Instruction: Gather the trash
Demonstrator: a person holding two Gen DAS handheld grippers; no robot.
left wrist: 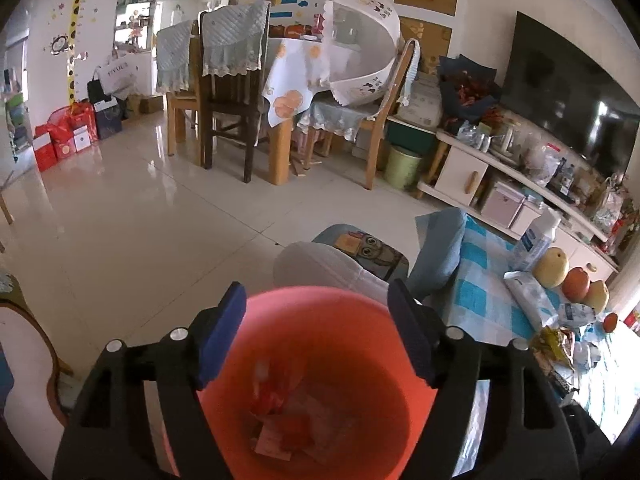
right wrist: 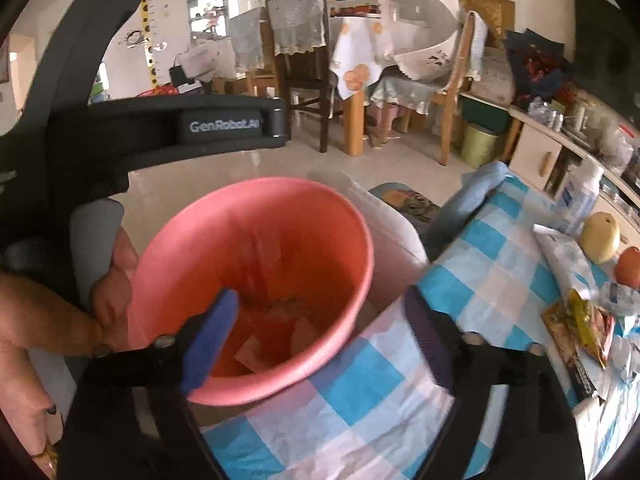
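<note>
The left wrist camera looks steeply down, close above the bin (left wrist: 316, 376), which fills its 6 o'clock. The right wrist camera looks down from nearby, with the bin (right wrist: 256, 280) at 7 o'clock. Both views share the bin, the checked cloth (left wrist: 480, 296) (right wrist: 496, 280) and the dining table (left wrist: 296, 72) (right wrist: 356, 52) at 12 o'clock.

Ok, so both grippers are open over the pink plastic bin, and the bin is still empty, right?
Not quite. Both the left gripper and the right gripper are open above the pink plastic bin, but it is not empty: crumpled paper and wrapper scraps already lie at its bottom. The right wrist view shows them most clearly; the left wrist view shows them too.
</note>
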